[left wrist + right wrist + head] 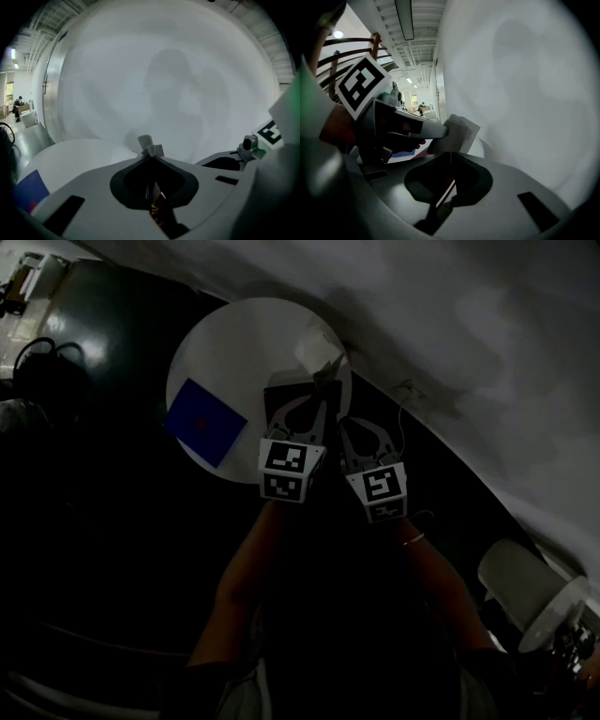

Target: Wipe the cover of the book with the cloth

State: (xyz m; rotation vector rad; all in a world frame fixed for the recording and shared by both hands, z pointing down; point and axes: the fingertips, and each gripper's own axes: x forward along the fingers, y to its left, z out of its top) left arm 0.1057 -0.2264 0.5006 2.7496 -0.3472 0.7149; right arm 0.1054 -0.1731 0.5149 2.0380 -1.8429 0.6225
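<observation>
Both bare forearms, left point(246, 573) and right point(439, 589), reach forward side by side. The left hand-held gripper point(150, 158) has its jaws closed on a grey cloth point(149, 145). The right hand-held gripper point(450, 153), just beside it, has its jaws pressed together at the tips.

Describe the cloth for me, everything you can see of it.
The cloth is small, pale grey, finely woven, folded in bunched layers. The left gripper is shut on one end; the rest sticks out past its tips, near the far edge of the dark book on the round white table. Whether it touches the book cannot be told.
</observation>
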